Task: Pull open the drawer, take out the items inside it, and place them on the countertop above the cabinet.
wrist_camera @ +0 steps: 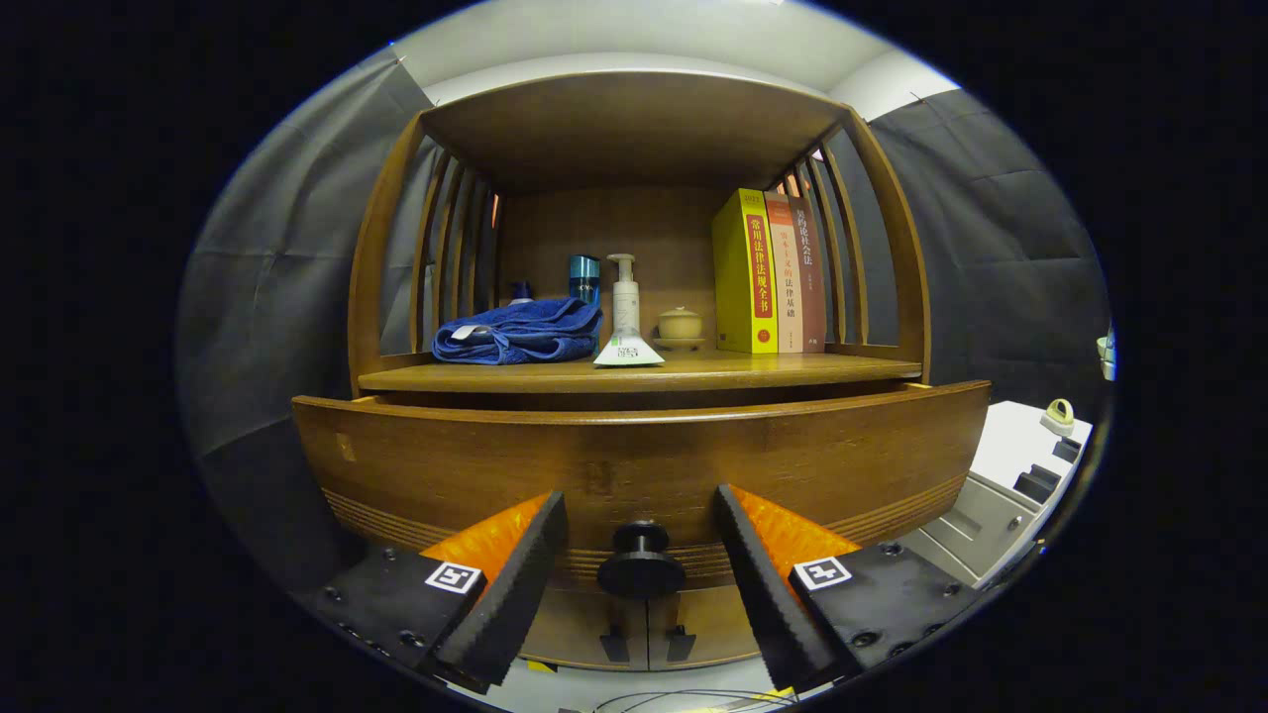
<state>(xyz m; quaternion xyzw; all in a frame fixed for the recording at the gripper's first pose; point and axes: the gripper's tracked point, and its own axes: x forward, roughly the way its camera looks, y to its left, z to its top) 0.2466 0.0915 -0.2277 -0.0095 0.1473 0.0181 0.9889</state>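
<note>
Setting: a staged home corner inside a booth. Ahead of me, centre frame, a wooden cabinet [634,465] with slatted sides. On its shelf: folded blue towel [520,334], pump bottle [624,297], small lidded bowl [681,325], three books [773,272] upright at right. Dark cloth [287,257] hangs on both sides. Lower right, grey equipment cases [1001,485].

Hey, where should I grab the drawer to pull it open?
Take the round knob on the drawer front. It juts straight out between the open tongs, so come head-on, close on its narrow neck behind the wide cap, and pull back.
</note>
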